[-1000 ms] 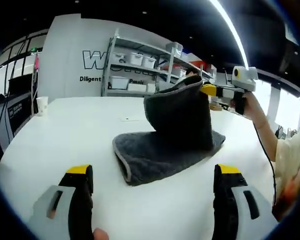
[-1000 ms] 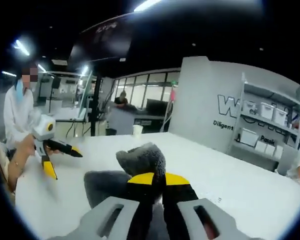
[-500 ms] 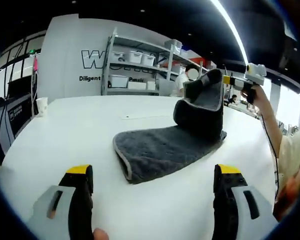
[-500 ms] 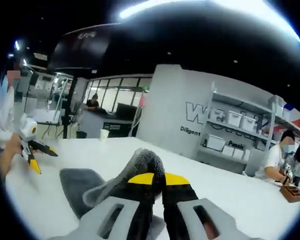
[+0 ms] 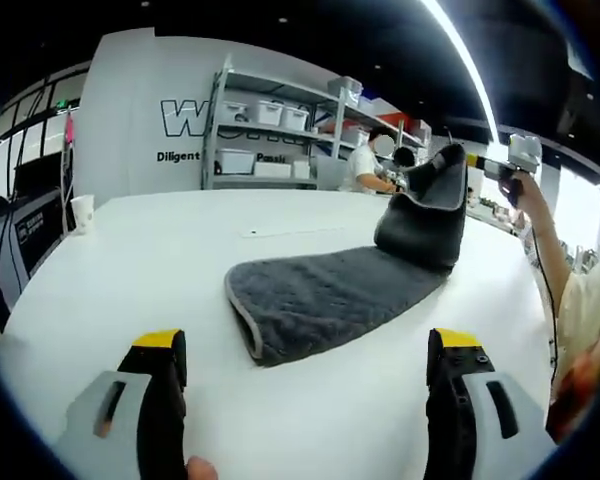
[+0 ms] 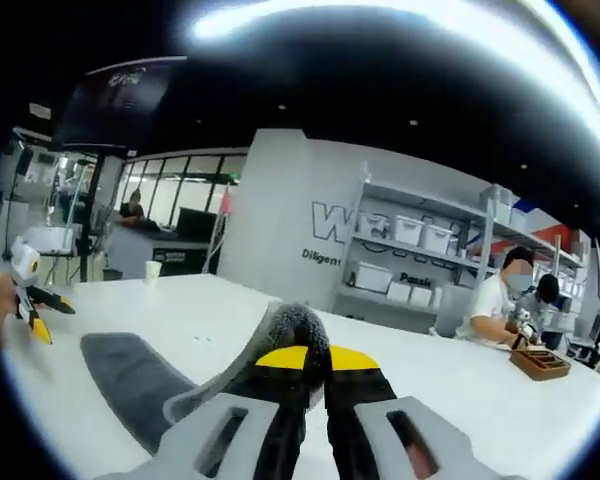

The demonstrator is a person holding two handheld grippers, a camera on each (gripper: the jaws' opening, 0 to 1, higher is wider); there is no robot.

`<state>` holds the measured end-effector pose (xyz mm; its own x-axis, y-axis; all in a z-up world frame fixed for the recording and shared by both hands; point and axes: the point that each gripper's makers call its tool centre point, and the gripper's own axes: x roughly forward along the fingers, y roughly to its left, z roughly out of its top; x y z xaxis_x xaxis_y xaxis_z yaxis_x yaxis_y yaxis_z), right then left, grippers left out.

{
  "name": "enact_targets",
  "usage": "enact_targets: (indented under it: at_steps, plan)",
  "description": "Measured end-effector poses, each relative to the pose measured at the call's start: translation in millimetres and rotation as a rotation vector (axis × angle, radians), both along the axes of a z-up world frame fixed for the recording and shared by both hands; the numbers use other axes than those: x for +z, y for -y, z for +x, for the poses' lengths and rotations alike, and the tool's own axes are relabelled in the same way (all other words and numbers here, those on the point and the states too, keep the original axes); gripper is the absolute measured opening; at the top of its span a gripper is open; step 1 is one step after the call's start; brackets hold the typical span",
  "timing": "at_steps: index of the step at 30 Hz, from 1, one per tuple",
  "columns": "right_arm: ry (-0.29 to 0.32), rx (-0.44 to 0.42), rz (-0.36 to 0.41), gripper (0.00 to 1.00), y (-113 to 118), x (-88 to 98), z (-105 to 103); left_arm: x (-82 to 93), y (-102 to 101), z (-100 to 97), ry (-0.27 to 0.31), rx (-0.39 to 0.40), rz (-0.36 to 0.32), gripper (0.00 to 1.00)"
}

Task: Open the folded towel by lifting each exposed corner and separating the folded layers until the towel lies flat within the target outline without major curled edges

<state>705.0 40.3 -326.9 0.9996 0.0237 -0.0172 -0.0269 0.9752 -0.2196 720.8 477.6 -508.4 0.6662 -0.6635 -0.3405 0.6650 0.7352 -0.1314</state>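
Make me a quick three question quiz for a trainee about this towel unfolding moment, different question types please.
1. True or false: the right tool is shut on a corner of the grey towel.
2. Multiple choice: how do the jaws of the left tool stand? A) wide apart, holding nothing; B) clamped on the towel; C) clamped on the paper cup.
3. Fill in: most of the towel lies on the white ____, while its far end is lifted.

Key: 1 true; 2 A; 3 table.
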Motion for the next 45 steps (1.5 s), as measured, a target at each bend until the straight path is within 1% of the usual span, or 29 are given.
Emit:
enact_targets:
  at_steps: [6, 9, 13, 17, 22, 24, 26, 28, 30, 33, 35, 37, 41, 43, 44, 45]
  plan:
    - [0.016, -0.138, 0.008, 0.0, 49.2, 0.9, -16.3, -3.5, 2.4, -1.6, -0.007, -0.007, 0.008, 0.99]
    - [0.018, -0.179, 0.012, 0.0, 66.8, -1.3, -21.9, -4.5, 4.0, -2.3, -0.011, -0.012, 0.009, 0.99]
    - [-0.002, -0.212, 0.03, 0.0, 85.0, -10.8, -25.5, -4.3, 3.8, -1.8, -0.009, -0.012, 0.012, 0.99]
    - [-0.048, -0.256, 0.041, 0.0, 107.4, -30.0, -25.6, -6.9, 3.8, -1.6, -0.016, -0.013, 0.02, 0.99]
    - [-0.123, -0.307, 0.07, 0.0, 133.3, -63.8, -24.2, -7.7, 3.8, -2.4, -0.017, -0.011, 0.022, 0.99]
    - [-0.14, -0.331, 0.082, 0.0, 142.9, -73.4, -25.8, -8.5, 3.6, -2.3, -0.019, -0.009, 0.024, 0.99]
    - [-0.17, -0.368, 0.094, 0.0, 156.0, -87.8, -30.1, -9.2, 3.5, -1.9, -0.022, -0.008, 0.024, 0.99]
    - [-0.191, -0.392, 0.097, 0.0, 164.3, -96.3, -33.2, -10.2, 3.4, -1.4, -0.026, -0.008, 0.025, 0.98]
    - [-0.244, -0.452, 0.086, 0.0, 182.4, -113.0, -40.6, -10.9, 3.4, -1.2, -0.028, -0.008, 0.027, 0.98]
    - [-0.278, -0.489, 0.061, 0.0, 197.6, -125.0, -44.3, -11.4, 3.6, -0.8, -0.029, -0.008, 0.03, 0.98]
    - [-0.305, -0.522, 0.045, 0.03, 211.2, -133.4, -46.9, -11.9, 4.2, -1.1, -0.031, -0.009, 0.031, 0.98]
    - [-0.347, -0.558, 0.011, 0.04, 226.4, -143.1, -49.6, -12.6, 4.4, -0.8, -0.034, -0.009, 0.032, 0.98]
    - [-0.372, -0.568, 0.022, 0.03, 237.1, -155.5, -50.3, -13.8, 4.6, -0.7, -0.038, -0.009, 0.035, 0.98]
    - [-0.418, -0.588, 0.045, 0.05, 244.0, -168.8, -54.8, -14.0, 4.4, -0.4, -0.04, -0.008, 0.035, 0.97]
    - [-0.451, -0.59, 0.04, 0.06, 244.5, -176.9, -57.6, -14.6, 4.2, -0.2, -0.042, -0.007, 0.036, 0.97]
    - [-0.465, -0.589, 0.037, 0.07, 244.5, -180.3, -58.5, -15.1, 4.1, -0.1, -0.045, -0.007, 0.036, 0.97]
